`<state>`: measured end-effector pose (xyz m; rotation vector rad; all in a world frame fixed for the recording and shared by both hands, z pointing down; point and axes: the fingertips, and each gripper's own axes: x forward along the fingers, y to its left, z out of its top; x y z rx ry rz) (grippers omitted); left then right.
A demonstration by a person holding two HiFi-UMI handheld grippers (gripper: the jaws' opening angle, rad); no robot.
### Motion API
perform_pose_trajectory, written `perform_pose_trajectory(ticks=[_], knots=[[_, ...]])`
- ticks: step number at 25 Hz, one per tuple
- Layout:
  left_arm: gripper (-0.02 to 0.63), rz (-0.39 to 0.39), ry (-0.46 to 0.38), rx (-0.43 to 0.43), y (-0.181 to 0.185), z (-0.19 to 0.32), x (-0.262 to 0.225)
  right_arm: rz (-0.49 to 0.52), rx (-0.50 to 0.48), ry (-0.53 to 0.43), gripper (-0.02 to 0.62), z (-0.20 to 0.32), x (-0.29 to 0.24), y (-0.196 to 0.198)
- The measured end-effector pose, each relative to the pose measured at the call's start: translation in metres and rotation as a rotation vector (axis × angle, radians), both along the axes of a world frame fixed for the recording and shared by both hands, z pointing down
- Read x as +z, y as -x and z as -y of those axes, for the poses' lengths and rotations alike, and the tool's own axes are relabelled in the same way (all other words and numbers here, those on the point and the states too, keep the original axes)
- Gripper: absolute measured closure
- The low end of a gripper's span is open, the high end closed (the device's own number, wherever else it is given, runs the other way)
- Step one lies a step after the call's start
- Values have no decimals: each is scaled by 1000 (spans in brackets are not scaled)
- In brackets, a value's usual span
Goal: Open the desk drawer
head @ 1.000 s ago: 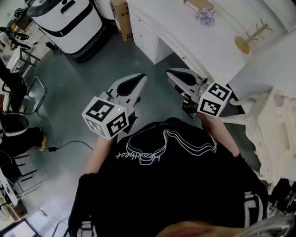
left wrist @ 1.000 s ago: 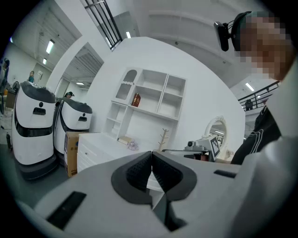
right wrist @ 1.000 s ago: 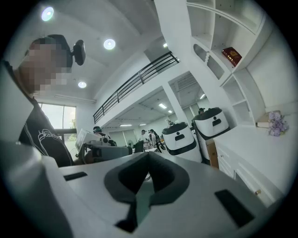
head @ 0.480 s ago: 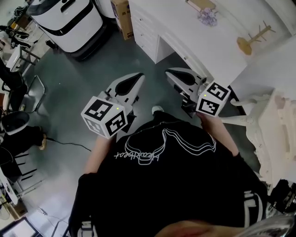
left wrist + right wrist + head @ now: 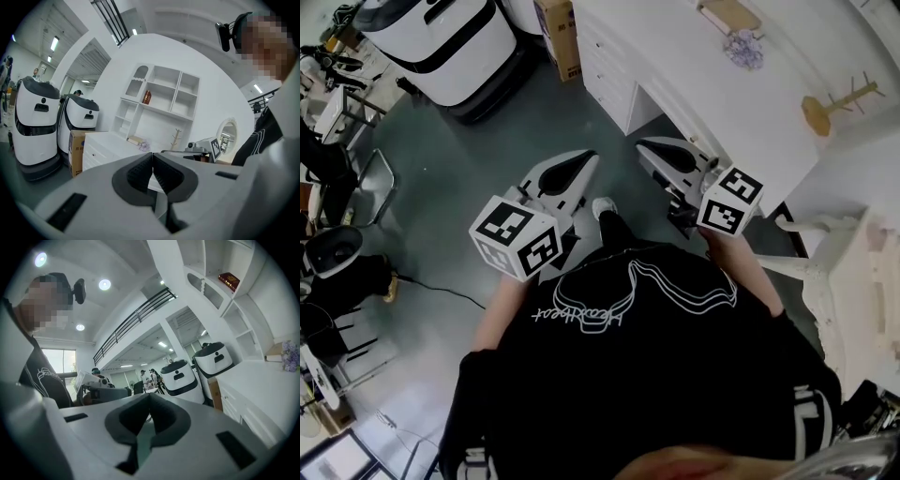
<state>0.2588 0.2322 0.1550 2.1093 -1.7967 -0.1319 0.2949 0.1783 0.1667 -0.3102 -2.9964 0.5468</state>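
Tongs: left tongs (image 5: 581, 161) and right tongs (image 5: 649, 148) are both shut, empty.
Change: desk (image 5: 703, 66) is nearer now; I walk toward it.
Drawer (image 5: 602, 67): not reached yet.

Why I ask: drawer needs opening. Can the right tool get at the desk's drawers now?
Probably yes: only floor separates the right tool from the drawers, though its shut jaws point past them.
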Motion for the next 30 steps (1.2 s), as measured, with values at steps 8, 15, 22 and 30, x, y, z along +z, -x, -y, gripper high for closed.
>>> perform_pose_trajectory(ticks=[8,15,22,30], knots=[[601,-64,80,-42,102,89,26,-64,-25,76,589,85,27,95],[601,-53,133,-9,163,169,36,-94,-51,120,589,158,43,166],[601,-50,153,15,193,212,50,-121,-31,160,589,193,60,195],[600,12,146,96,219,256,67,-136,53,182,589,230,77,216]])
